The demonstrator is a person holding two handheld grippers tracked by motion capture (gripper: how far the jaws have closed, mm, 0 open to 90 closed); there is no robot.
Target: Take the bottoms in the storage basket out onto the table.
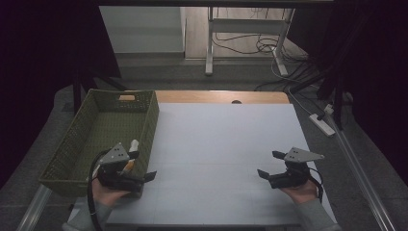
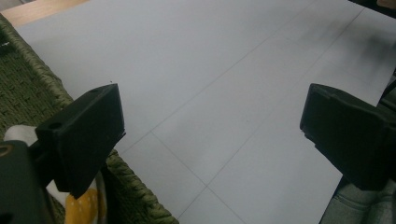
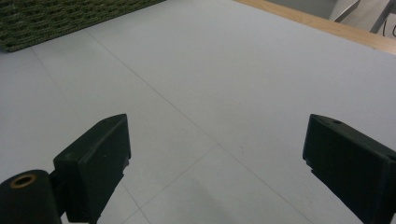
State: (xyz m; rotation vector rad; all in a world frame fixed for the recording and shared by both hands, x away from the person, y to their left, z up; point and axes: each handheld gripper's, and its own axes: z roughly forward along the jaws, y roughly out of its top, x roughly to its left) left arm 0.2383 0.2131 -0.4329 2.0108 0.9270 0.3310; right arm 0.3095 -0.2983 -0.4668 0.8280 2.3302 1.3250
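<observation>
Two grippers, my left gripper and right gripper, hover spread wide and empty over the white mat; the white-and-yellow item lies in the woven green basket beside my left jaws, best approached from above, clear of the rim.

Green woven basket, rectangular w/ cut-out handle in far wall, sits upright at left of the high view, on the table's left edge. Inside, at its near right corner: small white-and-yellow item w/ white dots, leaning on the wall; kind unclear.
</observation>
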